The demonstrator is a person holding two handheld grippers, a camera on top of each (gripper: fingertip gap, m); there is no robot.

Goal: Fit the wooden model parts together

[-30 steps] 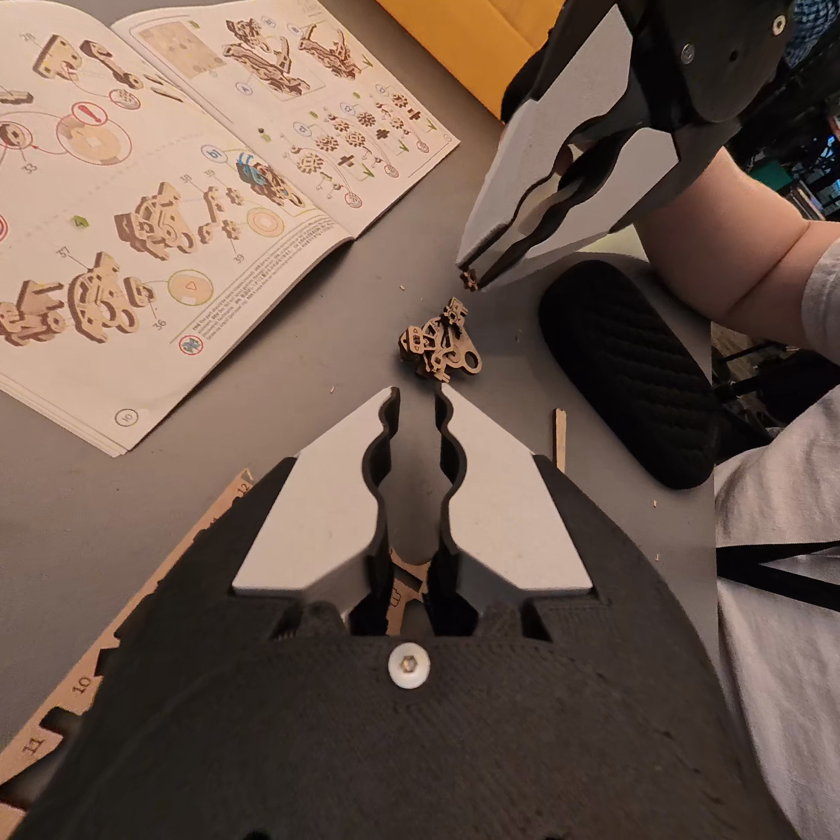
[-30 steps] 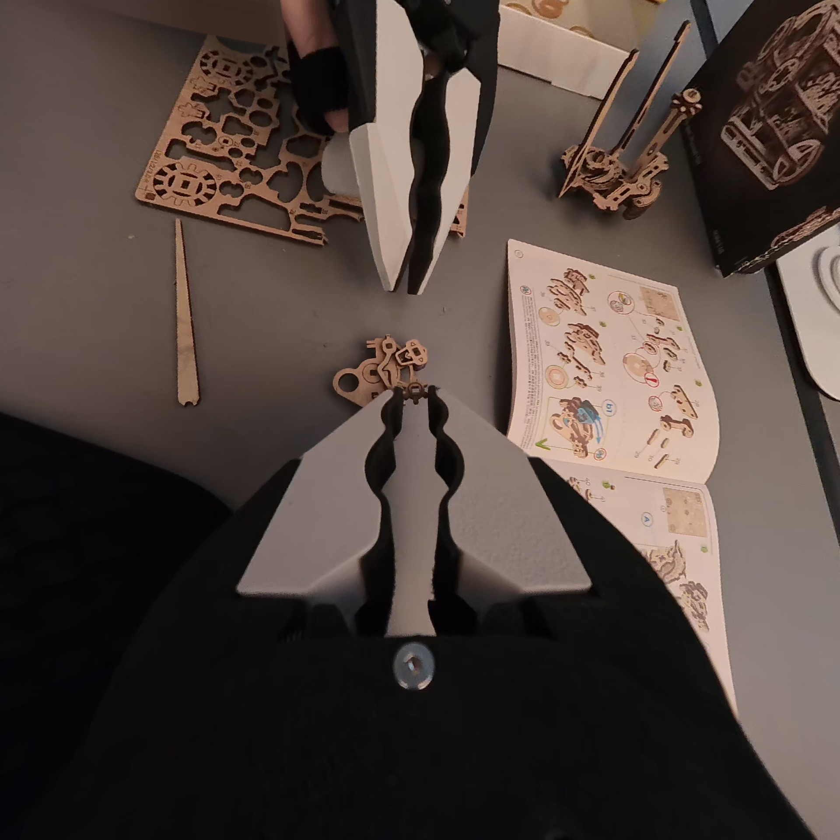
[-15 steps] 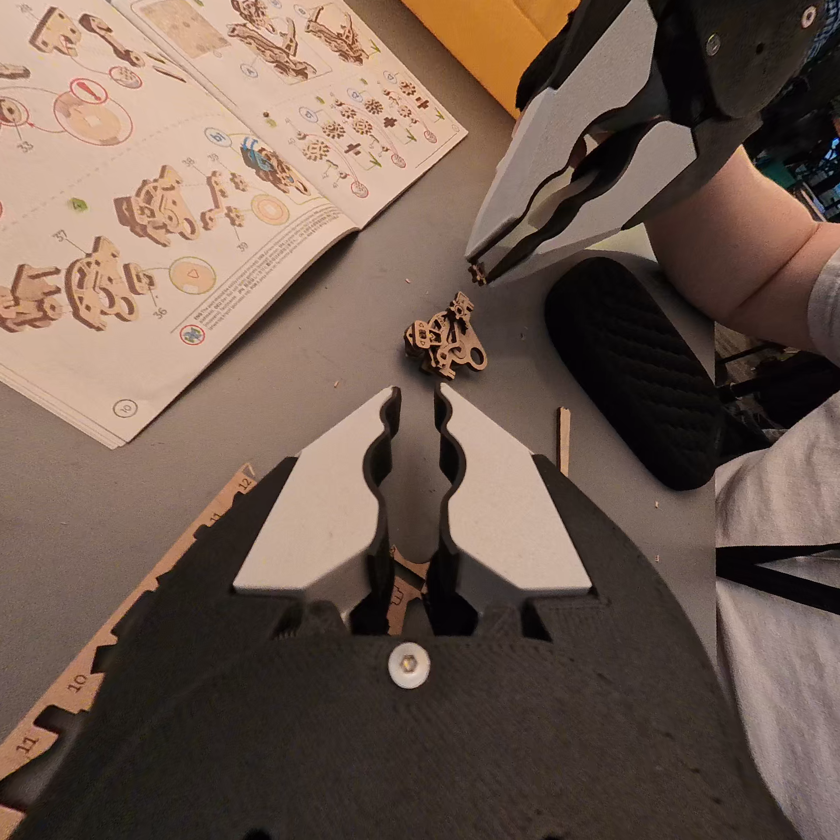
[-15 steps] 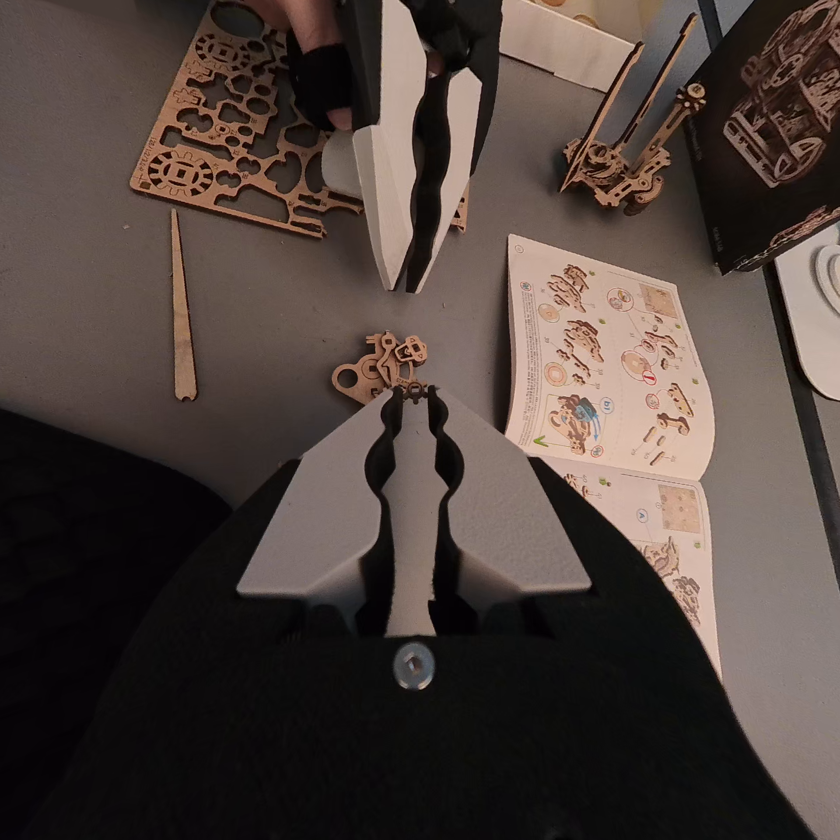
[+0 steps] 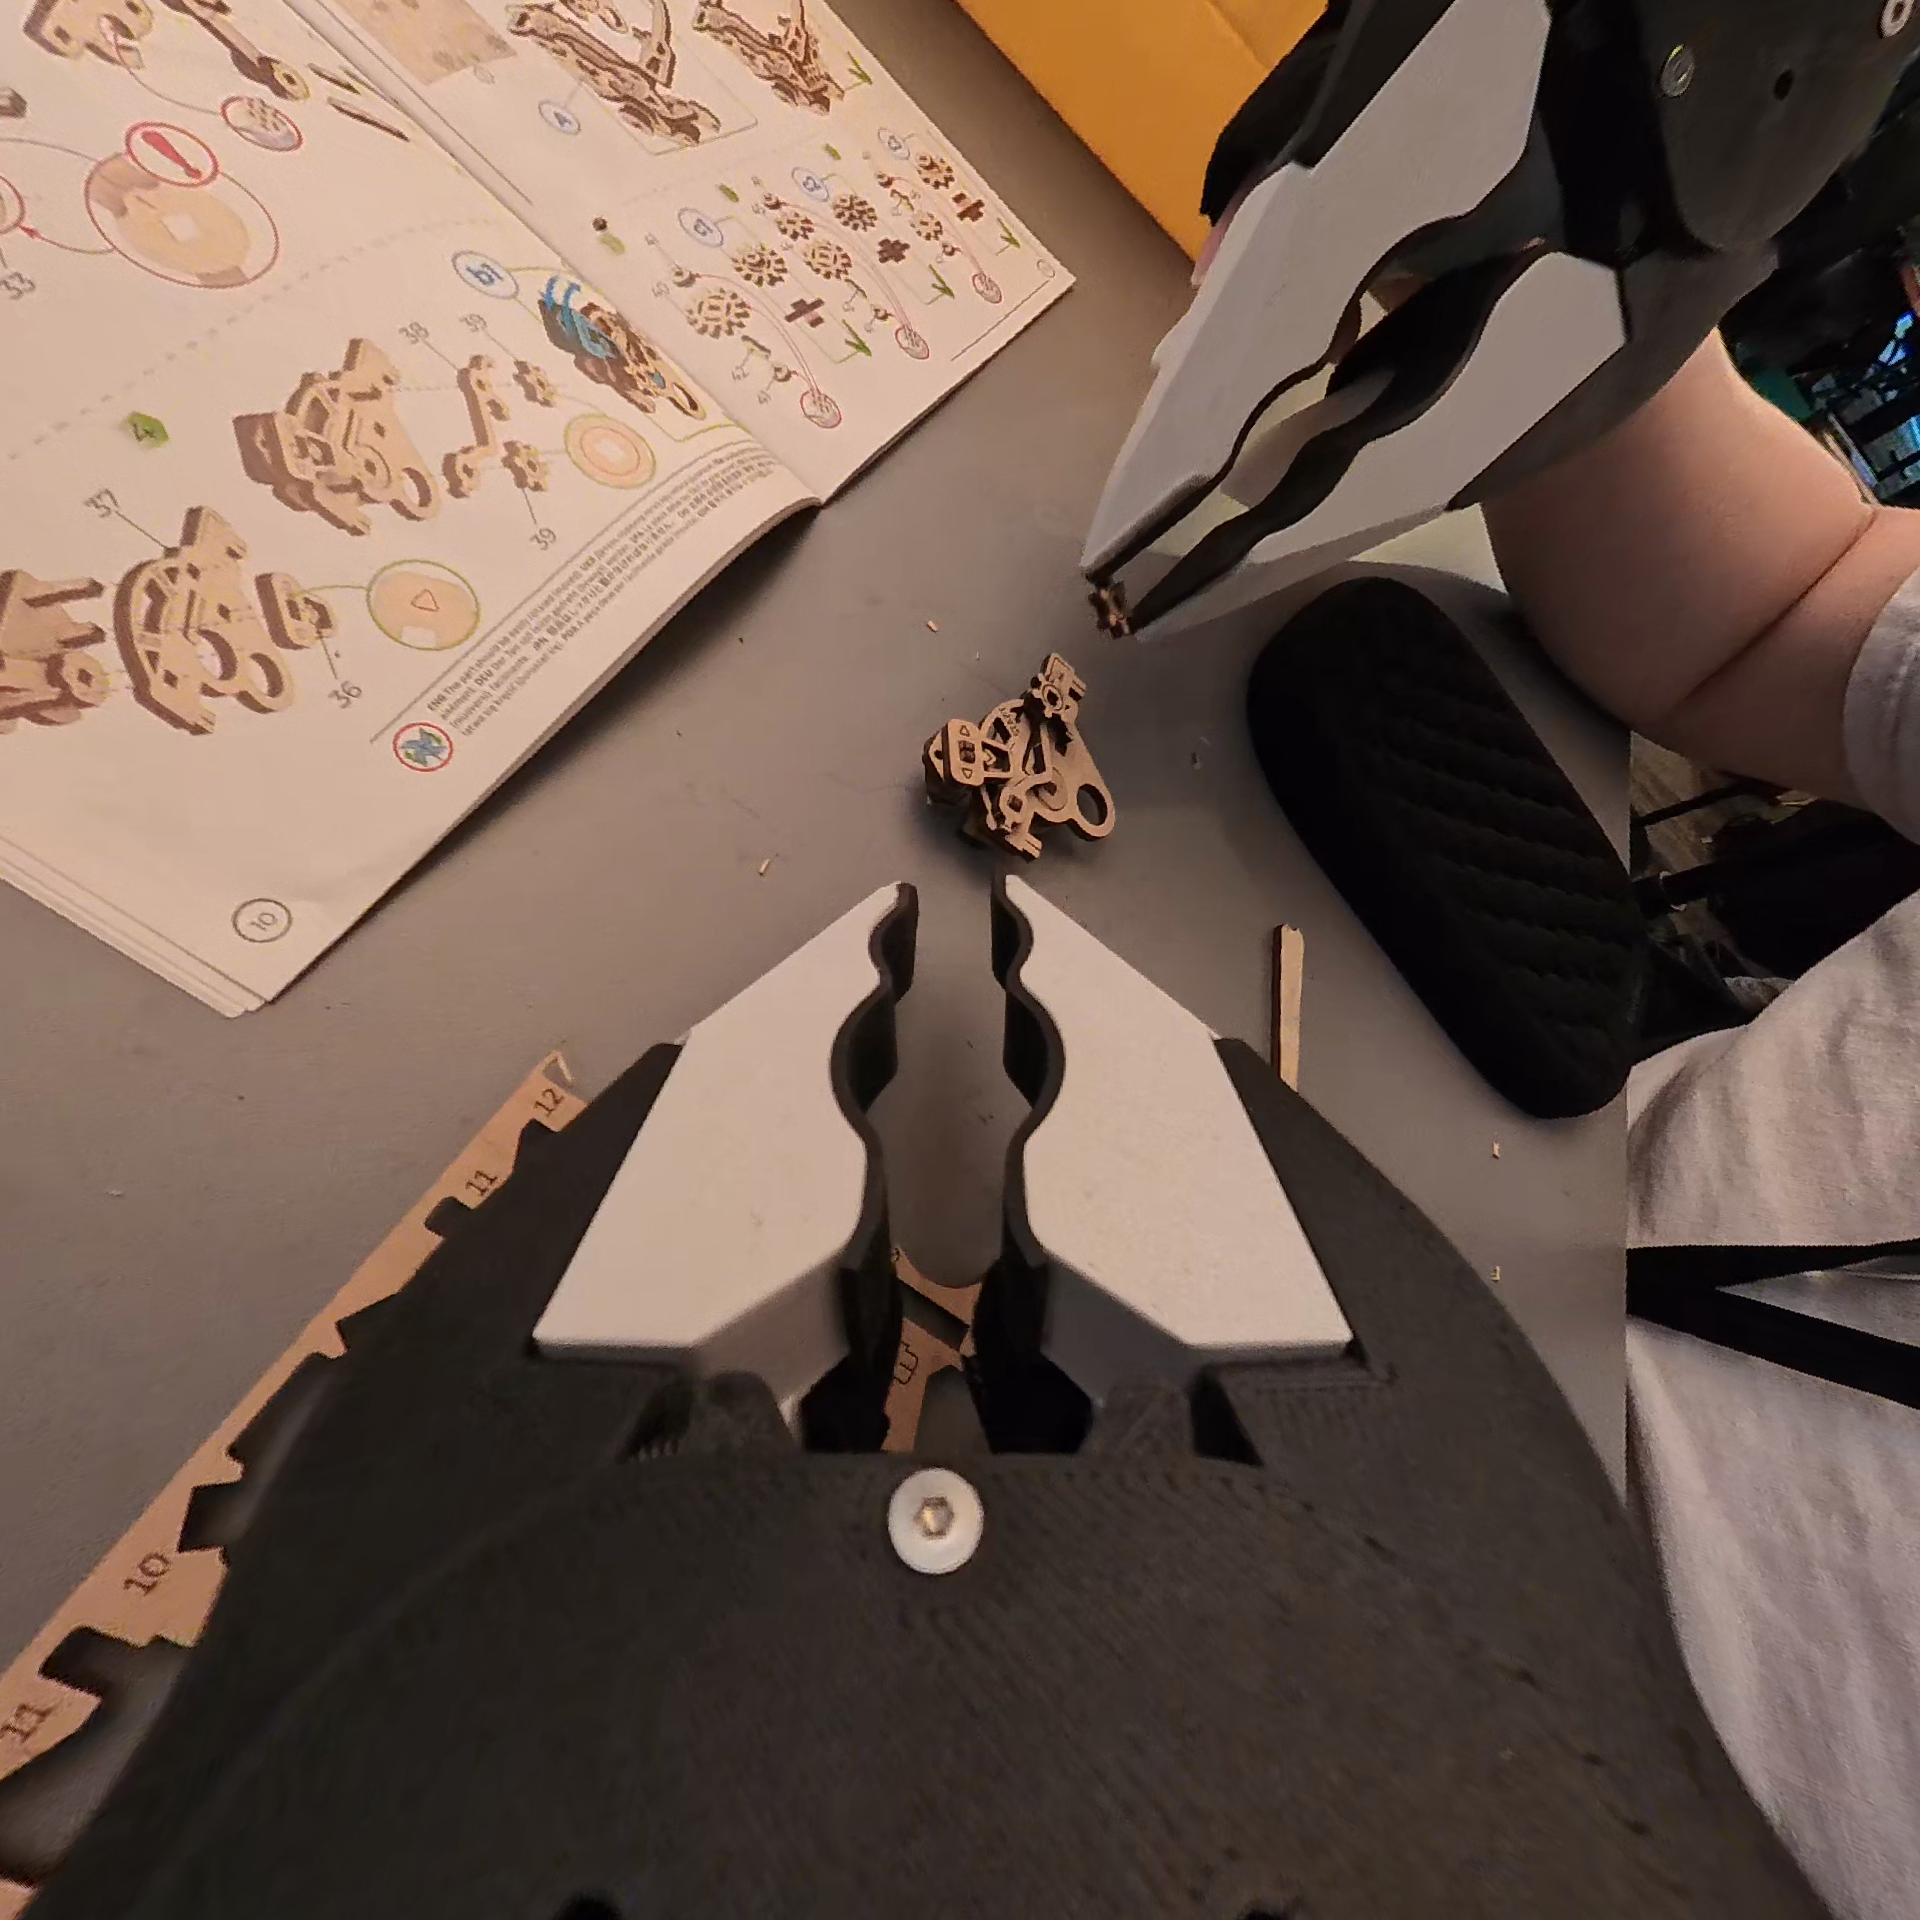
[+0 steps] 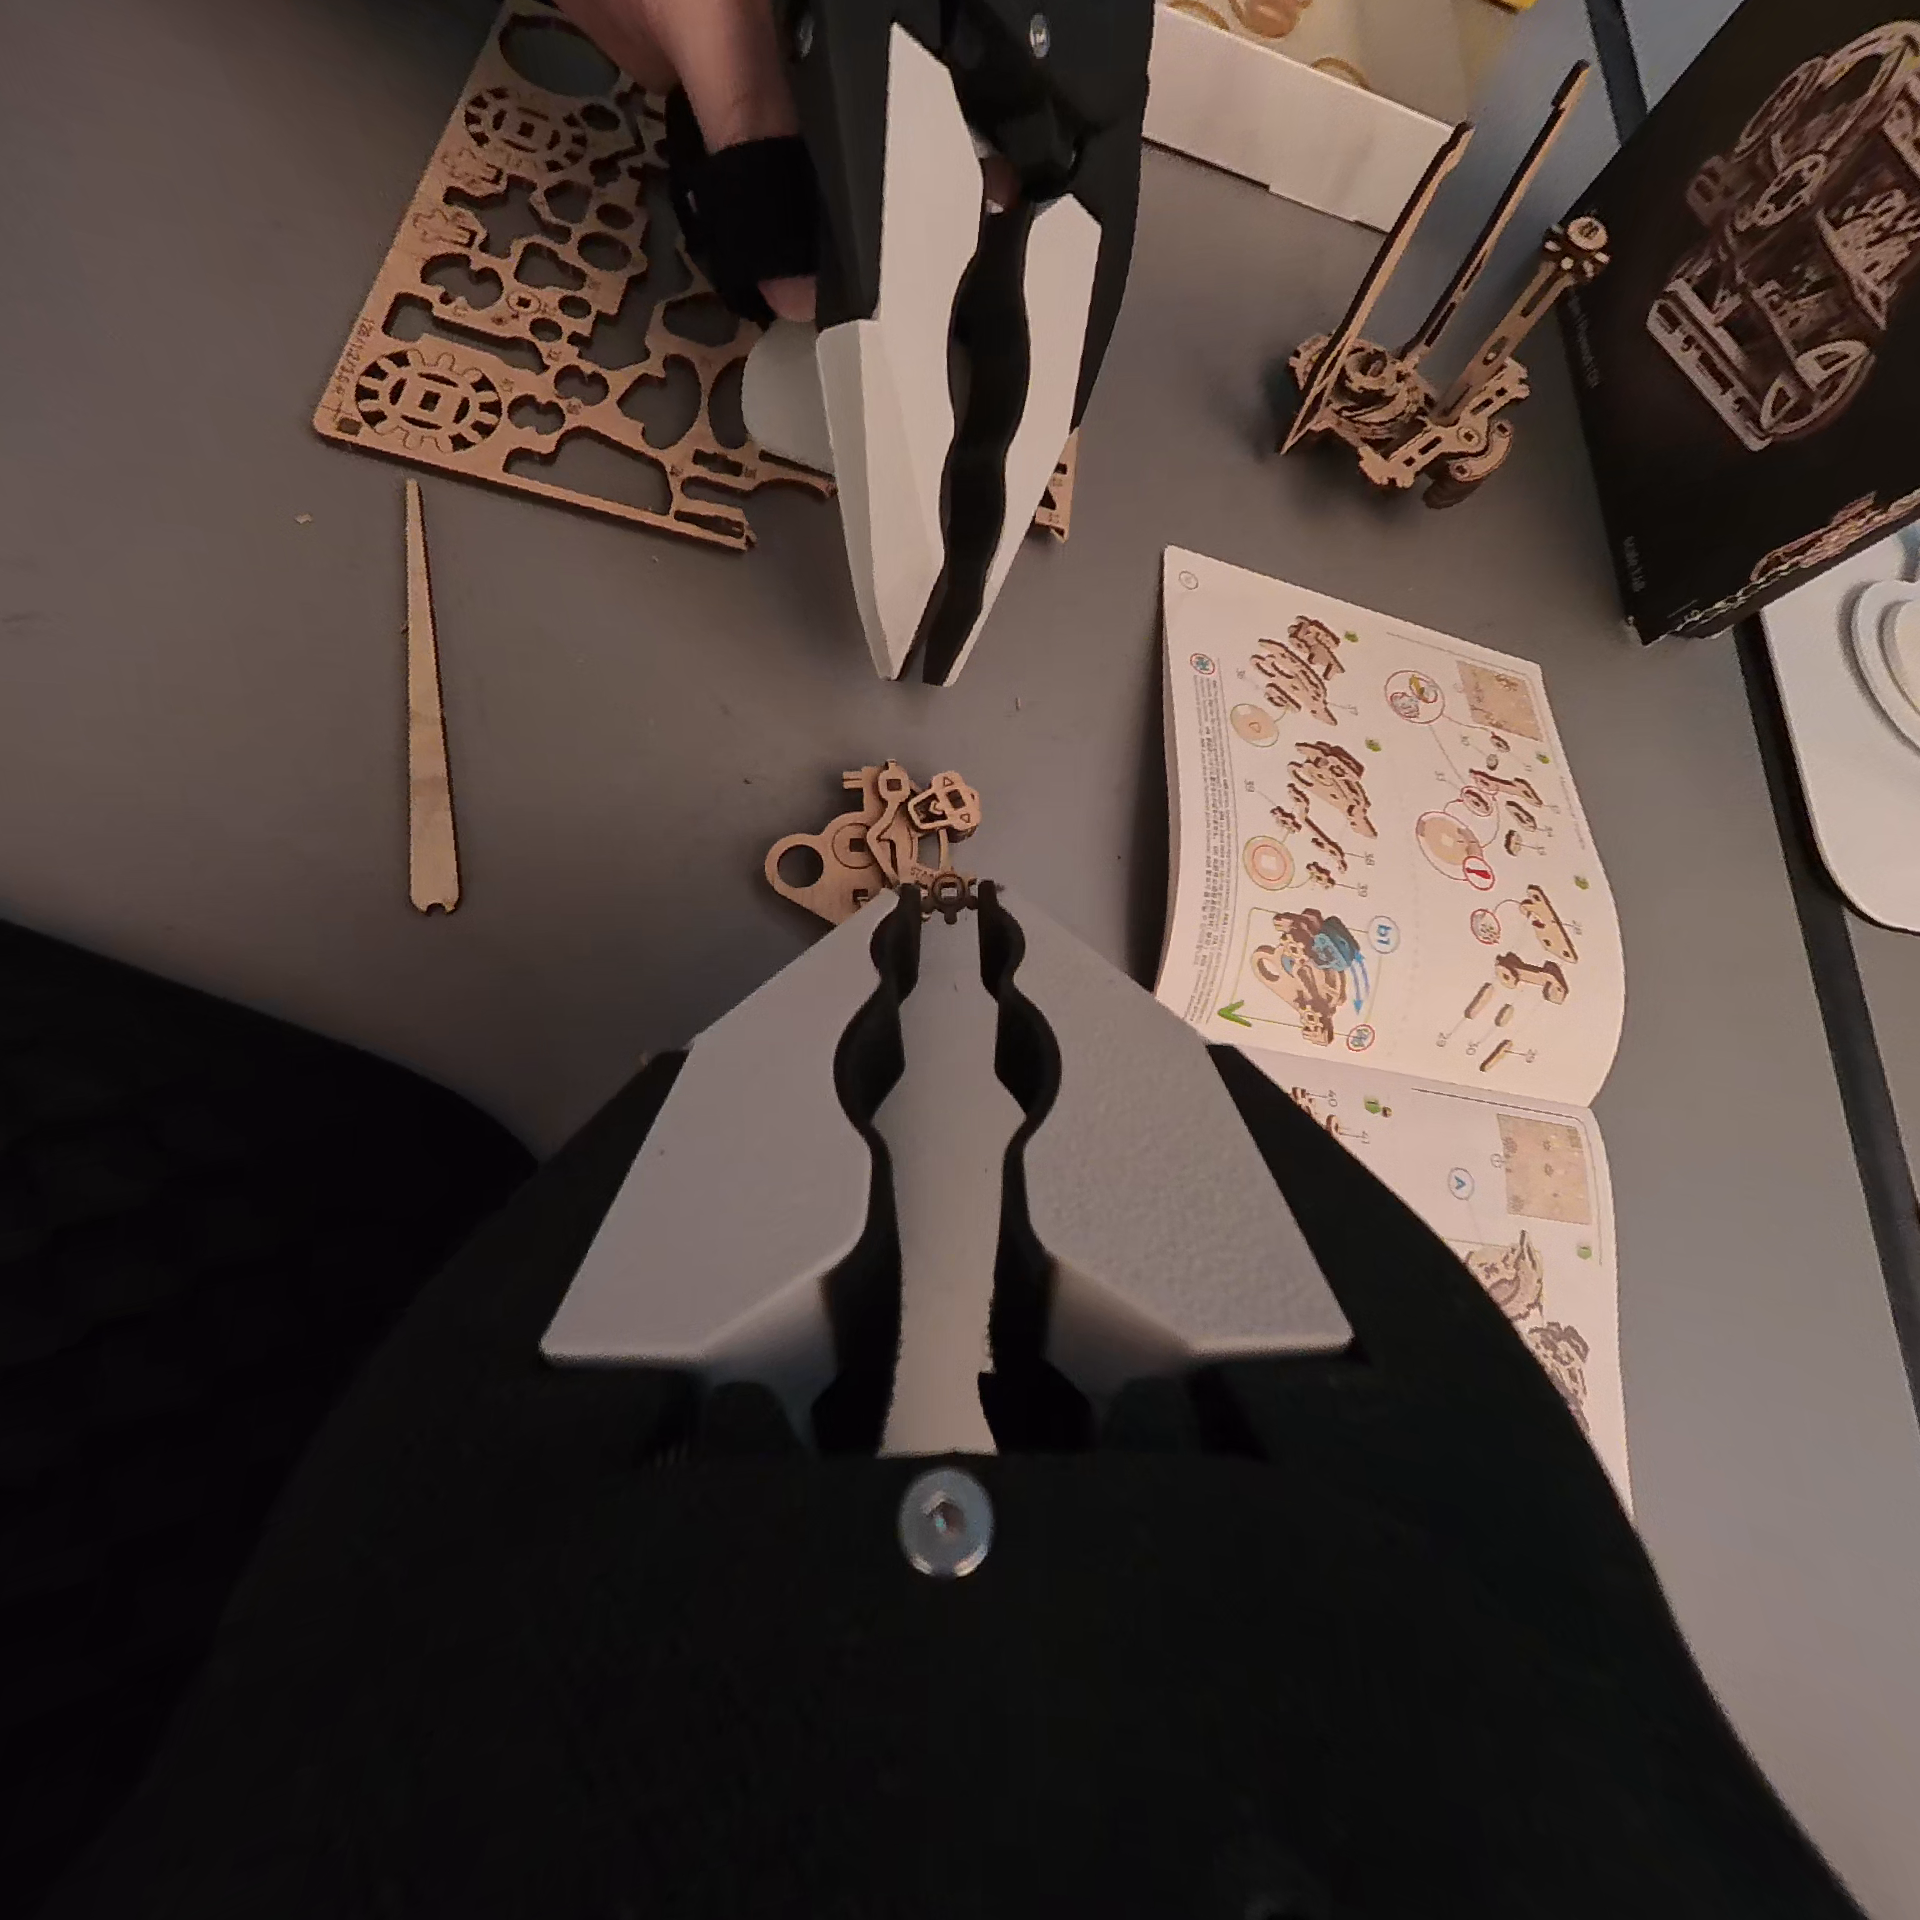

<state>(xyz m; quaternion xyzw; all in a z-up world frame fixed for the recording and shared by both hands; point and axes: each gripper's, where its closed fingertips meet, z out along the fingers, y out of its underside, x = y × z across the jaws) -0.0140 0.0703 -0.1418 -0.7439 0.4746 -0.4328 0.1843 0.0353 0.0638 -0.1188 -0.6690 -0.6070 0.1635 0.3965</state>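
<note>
While the right gripper pinches a tiny gear, the wooden assembly lies on the worktop at 12 o'clock of the empty, slightly parted left gripper.

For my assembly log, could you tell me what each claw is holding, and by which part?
The right claw pinches a small wooden gear by its toothed rim, at the fingertips. The left claw is open and empty, short of the wooden sub-assembly.
</note>
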